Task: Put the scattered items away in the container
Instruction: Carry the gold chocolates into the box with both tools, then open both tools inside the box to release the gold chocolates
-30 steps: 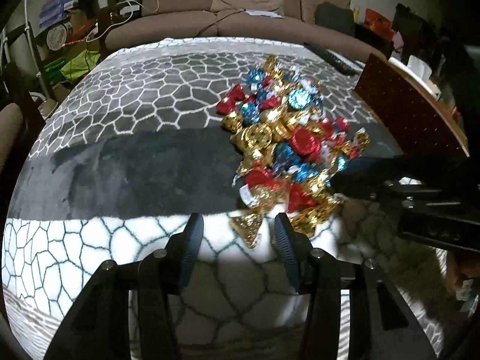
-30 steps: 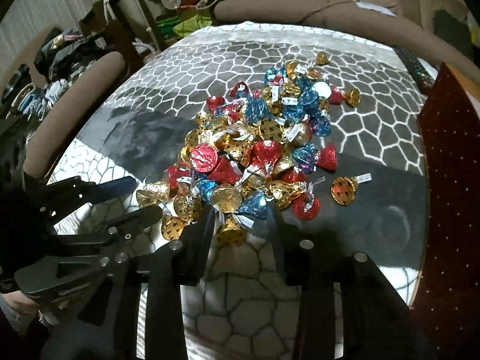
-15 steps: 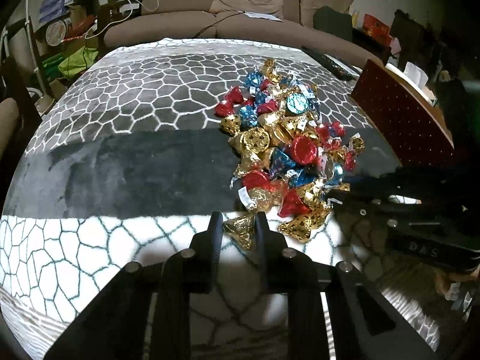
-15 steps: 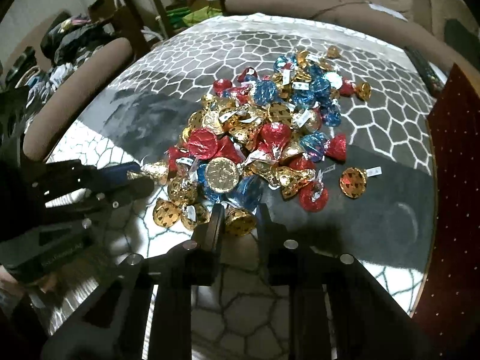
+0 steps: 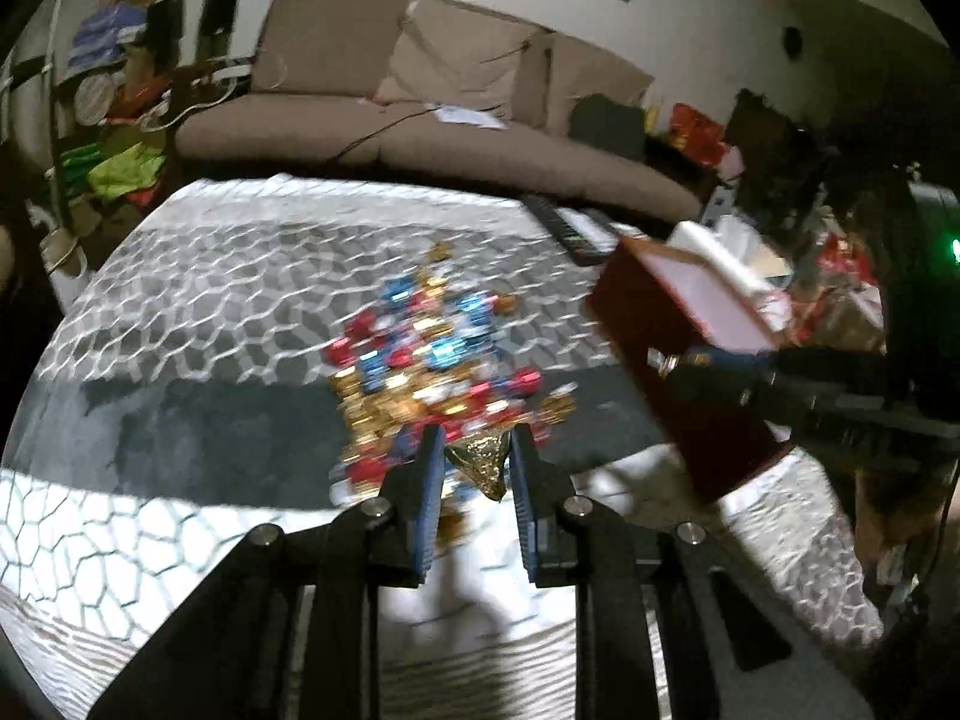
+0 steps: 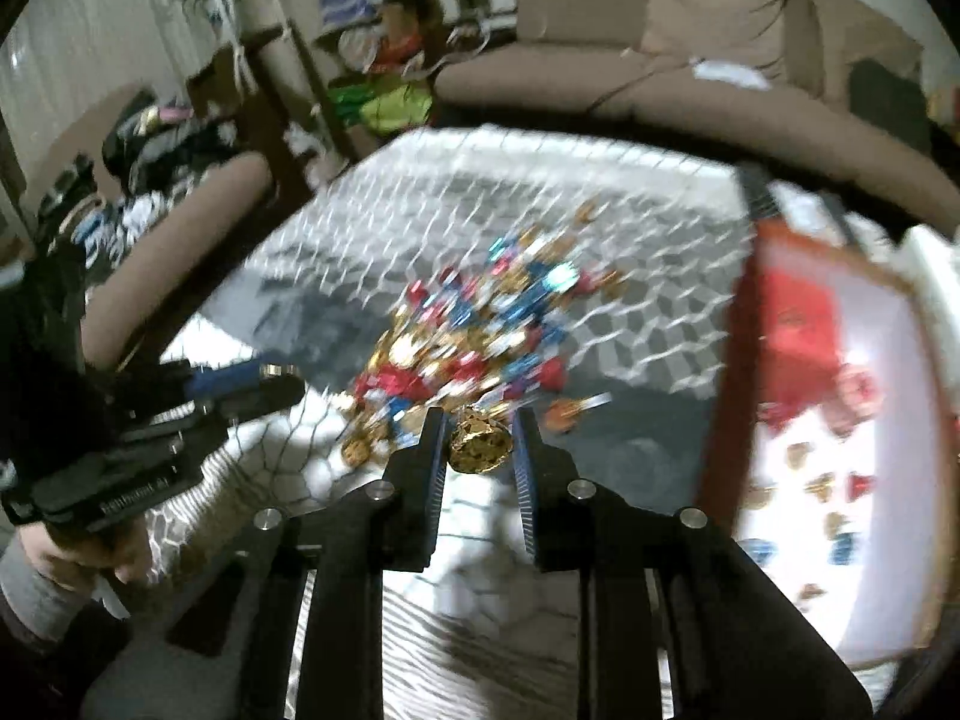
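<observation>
Gold candy (image 5: 480, 463) clamped between left tongs (image 5: 477, 456), another, seemingly gold, in right tongs (image 6: 479, 447)

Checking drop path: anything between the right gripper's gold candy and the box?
Nothing visible. The right gripper holds the gold candy above the blanket; the open box lies to its right, with only bare blanket between.
</observation>
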{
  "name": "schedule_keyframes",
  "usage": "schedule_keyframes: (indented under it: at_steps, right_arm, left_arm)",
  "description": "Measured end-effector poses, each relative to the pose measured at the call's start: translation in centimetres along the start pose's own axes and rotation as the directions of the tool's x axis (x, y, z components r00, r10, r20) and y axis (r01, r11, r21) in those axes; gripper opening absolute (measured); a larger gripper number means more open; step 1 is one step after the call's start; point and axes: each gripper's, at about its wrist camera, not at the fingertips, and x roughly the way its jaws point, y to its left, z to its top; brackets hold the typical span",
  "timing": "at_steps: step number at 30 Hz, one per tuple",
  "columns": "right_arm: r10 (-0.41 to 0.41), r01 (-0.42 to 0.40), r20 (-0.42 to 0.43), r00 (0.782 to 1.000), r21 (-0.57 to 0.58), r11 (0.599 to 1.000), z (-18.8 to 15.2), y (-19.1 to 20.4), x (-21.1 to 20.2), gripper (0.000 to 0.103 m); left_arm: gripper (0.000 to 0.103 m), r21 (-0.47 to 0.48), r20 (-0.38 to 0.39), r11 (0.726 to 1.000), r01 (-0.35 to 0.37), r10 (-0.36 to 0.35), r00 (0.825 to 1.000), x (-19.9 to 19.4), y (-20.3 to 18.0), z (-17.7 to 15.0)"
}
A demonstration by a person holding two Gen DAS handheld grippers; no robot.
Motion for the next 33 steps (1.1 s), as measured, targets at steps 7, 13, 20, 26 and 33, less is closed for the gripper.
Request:
schedule_keyframes:
  at_steps: [7, 13, 20, 26, 33]
  right_arm:
    - [-0.145, 0.141, 0.032, 0.989, 0.112, 0.984, -0.2, -8.8, -5.6, 0.02]
    - [-0.179, 0.183, -0.038, 0.983, 0.186, 0.965, -1.8, -14.2, -4.4, 0.021]
    - [-0.153, 0.171, -0.094, 0.984, 0.234, 0.957, -2.8, -17.5, -2.6, 0.021]
    - [-0.085, 0.111, -0.091, 0.992, 0.327, 0.939, -3.0, -19.1, -1.4, 0.021]
    - [-0.06, 0.091, -0.099, 0.993, 0.341, 0.936, -3.2, -18.8, -0.8, 0.023]
  left_arm:
    - [0.022, 0.073, -0.037, 0.994, 0.075, -0.073, 0.997, 3.2, -7.7, 2.3]
    - [0.022, 0.122, -0.096, 0.981, 0.149, -0.137, 0.986, 7.0, -14.7, 3.5]
    - [0.022, 0.228, -0.206, 0.965, 0.129, -0.082, 0.975, 11.8, -19.1, 3.4]
    - [0.022, 0.24, -0.235, 0.969, 0.058, 0.0, 0.972, 13.6, -19.2, 3.9]
    - [0.029, 0.222, -0.231, 0.974, 0.042, 0.01, 0.973, 13.5, -18.7, 4.0]
